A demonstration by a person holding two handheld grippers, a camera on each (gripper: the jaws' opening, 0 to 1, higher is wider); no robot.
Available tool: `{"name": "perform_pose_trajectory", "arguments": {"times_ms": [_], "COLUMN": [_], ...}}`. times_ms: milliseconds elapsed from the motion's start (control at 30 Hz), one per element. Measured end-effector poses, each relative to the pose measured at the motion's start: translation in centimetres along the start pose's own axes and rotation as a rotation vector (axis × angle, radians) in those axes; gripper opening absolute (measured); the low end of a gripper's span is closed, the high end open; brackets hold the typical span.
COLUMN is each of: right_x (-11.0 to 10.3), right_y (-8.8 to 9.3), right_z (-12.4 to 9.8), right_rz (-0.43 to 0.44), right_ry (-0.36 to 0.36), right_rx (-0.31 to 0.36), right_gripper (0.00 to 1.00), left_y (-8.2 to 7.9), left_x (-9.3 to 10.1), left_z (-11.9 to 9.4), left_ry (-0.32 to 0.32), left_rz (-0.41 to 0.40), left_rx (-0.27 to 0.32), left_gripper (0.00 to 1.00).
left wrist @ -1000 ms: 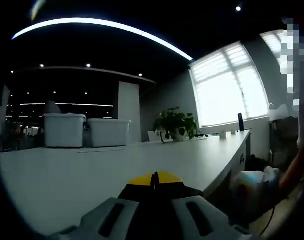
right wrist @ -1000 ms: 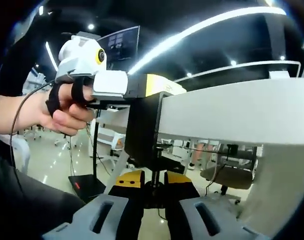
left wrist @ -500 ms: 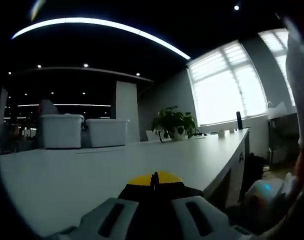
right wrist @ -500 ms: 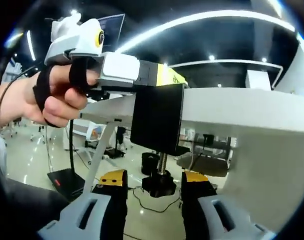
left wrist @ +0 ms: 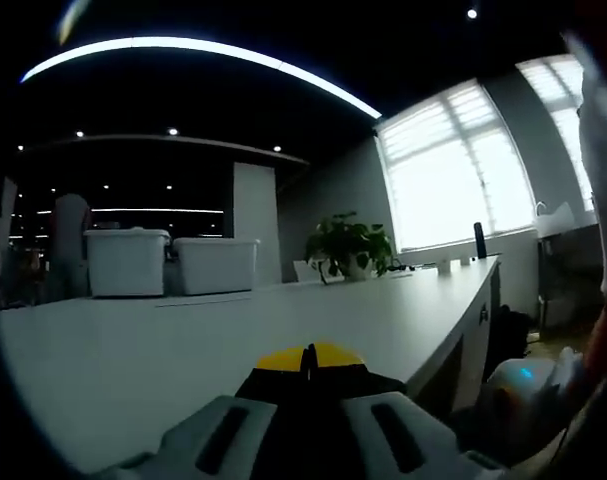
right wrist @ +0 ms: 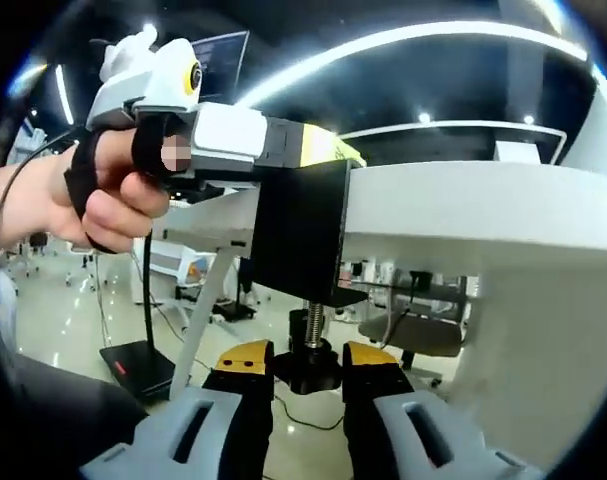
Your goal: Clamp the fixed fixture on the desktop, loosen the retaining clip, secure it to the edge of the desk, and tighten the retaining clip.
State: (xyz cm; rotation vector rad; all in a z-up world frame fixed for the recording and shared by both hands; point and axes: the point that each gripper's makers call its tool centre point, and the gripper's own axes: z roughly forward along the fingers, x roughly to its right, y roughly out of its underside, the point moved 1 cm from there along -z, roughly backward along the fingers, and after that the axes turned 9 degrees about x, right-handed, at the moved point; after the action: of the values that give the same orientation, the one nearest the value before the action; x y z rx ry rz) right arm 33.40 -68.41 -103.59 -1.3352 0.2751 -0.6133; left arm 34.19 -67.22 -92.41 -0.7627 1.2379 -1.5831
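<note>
We are holding black fixture point(right wrist: 303, 232) seated on near desk point(right wrist: 483, 215) edge, left gripper point(right wrist: 283, 150) clamped on its top. Right gripper point(right wrist: 308, 365) jaws narrowing since half second ago, now flanking screw knob point(right wrist: 311, 372) below desk, closing for tightening turn.

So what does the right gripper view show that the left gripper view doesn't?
Right gripper view: the black clamp on the desk edge, its knob underneath between the right claw's jaws, and a hand holding the left claw on top of the clamp. Left gripper view: the desk's top stretching to a plant, two white bins and a bright window. Both: the white desk and the left claw's yellow tips.
</note>
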Motion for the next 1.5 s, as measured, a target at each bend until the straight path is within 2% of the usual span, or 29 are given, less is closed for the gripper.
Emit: {"name": "perform_pose_trajectory", "arguments": {"times_ms": [200,300,433,533,633,767,833,933,1033,1133,1200,1267,1400,1500], "right_x": [-0.4,-0.5,-0.5,-0.6,-0.5,0.2,0.2,-0.3,-0.2,0.1,0.1,0.1,-0.7,-1.3], "right_y": [0.0,0.0,0.1,0.1,-0.1,0.5,1.0,0.2,-0.4,-0.3,-0.1,-0.8,-2.0,-1.9], "right_z": [0.1,0.1,0.1,-0.1,-0.6,-1.8,-2.5,-3.4,-4.2,-4.8,-5.0,-4.7,-3.9,-3.6], "right_rz": [0.028,0.041,0.028,0.032,0.006,0.034,-0.010,-0.076,-0.052,0.023,0.034,0.002,-0.075,-0.052], "right_ry": [-0.206,-0.286,-0.326,-0.326,-0.281,-0.144,-0.099,-0.051,0.038,0.144,0.208,0.257,0.307,0.334], "right_rx": [0.014,0.015,0.021,0.026,0.022,-0.022,-0.060,-0.056,-0.060,-0.079,-0.109,-0.102,-0.087,-0.085], "right_gripper": [0.25,0.25,0.25,0.25,0.26,0.27,0.31,0.34,0.34,0.34,0.34,0.34,0.34,0.34], "left_y": [-0.1,-0.1,-0.1,-0.1,-0.1,-0.1,0.0,0.0,-0.1,0.0,-0.1,-0.1,-0.2,-0.2], "left_x": [0.0,0.0,0.1,0.1,0.1,0.2,0.2,0.2,0.3,0.3,0.4,0.5,0.8,0.9], "left_z": [0.0,0.0,-0.1,-0.1,-0.1,0.0,0.0,0.0,0.0,0.0,0.0,-0.1,-0.1,-0.1], "left_ry": [0.000,0.000,0.000,0.002,0.002,-0.009,-0.007,-0.004,0.004,0.005,0.005,0.004,0.007,0.032], "left_rz": [0.001,-0.002,-0.003,-0.006,-0.014,0.012,0.020,0.018,0.044,0.029,0.020,0.018,0.058,0.101], "left_rx": [-0.004,-0.002,0.002,0.003,0.006,-0.001,-0.002,0.001,-0.002,0.000,0.002,0.002,0.000,-0.012], "left_gripper": [0.01,0.01,0.01,0.01,0.01,0.01,0.01,0.01,0.01,0.01,0.01,0.01,0.01,0.01]}}
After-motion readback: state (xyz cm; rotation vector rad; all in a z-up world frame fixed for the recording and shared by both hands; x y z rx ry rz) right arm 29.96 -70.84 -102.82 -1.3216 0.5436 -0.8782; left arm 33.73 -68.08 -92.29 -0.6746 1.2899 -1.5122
